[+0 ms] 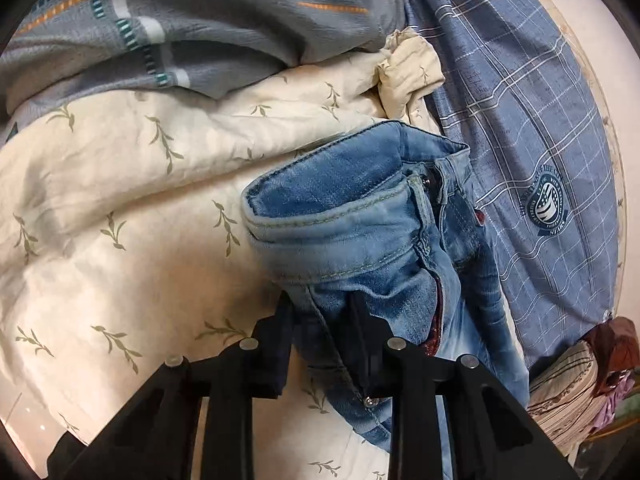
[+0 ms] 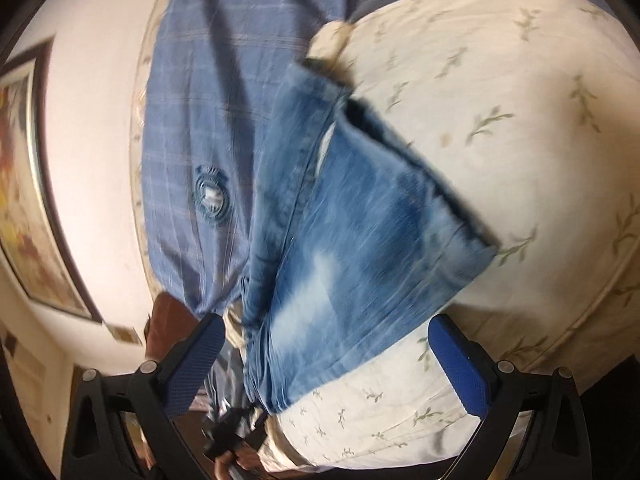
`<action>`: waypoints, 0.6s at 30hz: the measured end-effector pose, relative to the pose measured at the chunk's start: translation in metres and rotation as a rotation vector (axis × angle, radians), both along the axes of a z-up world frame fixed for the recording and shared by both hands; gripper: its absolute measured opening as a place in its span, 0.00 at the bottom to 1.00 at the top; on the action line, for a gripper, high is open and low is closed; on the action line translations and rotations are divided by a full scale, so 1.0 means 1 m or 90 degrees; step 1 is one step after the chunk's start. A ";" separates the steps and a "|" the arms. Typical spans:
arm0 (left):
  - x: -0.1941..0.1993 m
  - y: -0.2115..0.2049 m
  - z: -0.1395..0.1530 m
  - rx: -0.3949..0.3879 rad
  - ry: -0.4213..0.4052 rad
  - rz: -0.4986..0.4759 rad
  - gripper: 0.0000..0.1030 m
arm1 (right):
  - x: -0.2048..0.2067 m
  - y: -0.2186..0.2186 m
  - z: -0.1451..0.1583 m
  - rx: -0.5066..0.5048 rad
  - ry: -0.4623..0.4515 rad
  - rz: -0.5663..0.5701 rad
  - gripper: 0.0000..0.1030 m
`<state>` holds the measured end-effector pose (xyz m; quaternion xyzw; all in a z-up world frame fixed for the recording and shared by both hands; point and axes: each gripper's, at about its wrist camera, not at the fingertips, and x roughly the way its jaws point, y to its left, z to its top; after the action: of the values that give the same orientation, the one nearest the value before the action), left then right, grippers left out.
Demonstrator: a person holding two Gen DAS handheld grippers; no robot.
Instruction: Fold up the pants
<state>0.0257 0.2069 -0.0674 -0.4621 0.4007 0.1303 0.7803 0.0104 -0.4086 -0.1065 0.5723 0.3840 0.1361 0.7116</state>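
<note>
Pants, faded blue denim (image 1: 360, 232), folded, lying on cream leaf-print bedsheet (image 1: 120, 184) beside blue checked cloth (image 1: 532, 140). Left tool (image 1: 320, 320): black fingers pinching the denim. Right tool (image 2: 326, 340): blue-padded fingers spread wide, either side of the denim.

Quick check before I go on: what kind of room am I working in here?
Most likely a bedroom: the jeans lie on a leaf-print bedsheet, with a striped blanket bunched behind and a framed picture on the wall.
</note>
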 end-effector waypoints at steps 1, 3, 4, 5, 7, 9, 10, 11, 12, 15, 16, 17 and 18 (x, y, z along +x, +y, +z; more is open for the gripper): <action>0.000 -0.001 0.001 0.003 0.000 -0.002 0.27 | -0.001 -0.004 -0.004 0.023 0.013 -0.012 1.00; 0.002 -0.003 0.002 0.011 0.003 -0.005 0.31 | 0.001 -0.009 -0.008 0.018 0.026 -0.030 1.00; 0.004 -0.003 0.002 0.013 0.004 -0.004 0.36 | 0.004 -0.012 -0.009 0.010 0.034 -0.041 1.00; 0.005 -0.004 0.002 0.015 0.003 -0.004 0.37 | 0.007 -0.015 -0.009 0.013 0.039 -0.047 1.00; 0.009 -0.005 0.004 0.027 0.009 -0.012 0.29 | 0.012 -0.020 -0.005 -0.002 0.047 -0.055 0.99; 0.013 -0.006 0.008 0.051 0.015 -0.025 0.11 | 0.022 -0.020 0.002 -0.047 0.058 -0.047 0.89; 0.013 -0.006 0.009 0.055 0.019 -0.027 0.09 | 0.027 -0.017 0.004 -0.070 0.068 -0.036 0.54; 0.012 -0.007 0.013 0.060 0.021 -0.029 0.08 | 0.032 -0.015 0.004 -0.087 0.080 -0.016 0.07; 0.012 -0.008 0.018 0.075 0.022 -0.022 0.07 | 0.037 -0.012 0.006 -0.112 0.096 0.000 0.08; -0.006 -0.024 0.060 0.151 -0.029 -0.036 0.06 | 0.044 -0.006 0.032 -0.223 0.064 0.029 0.08; -0.014 -0.031 0.073 0.172 -0.050 -0.041 0.06 | 0.044 -0.005 0.048 -0.259 0.041 0.031 0.08; -0.027 -0.041 0.089 0.200 -0.079 -0.045 0.06 | 0.042 -0.005 0.063 -0.286 0.018 0.029 0.08; -0.044 -0.056 0.104 0.237 -0.103 -0.052 0.06 | 0.039 -0.005 0.087 -0.330 -0.017 0.019 0.08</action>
<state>-0.0187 0.1509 0.0363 -0.3023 0.3243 0.1326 0.8865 0.0495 -0.4135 -0.0191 0.3630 0.4050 0.0510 0.8376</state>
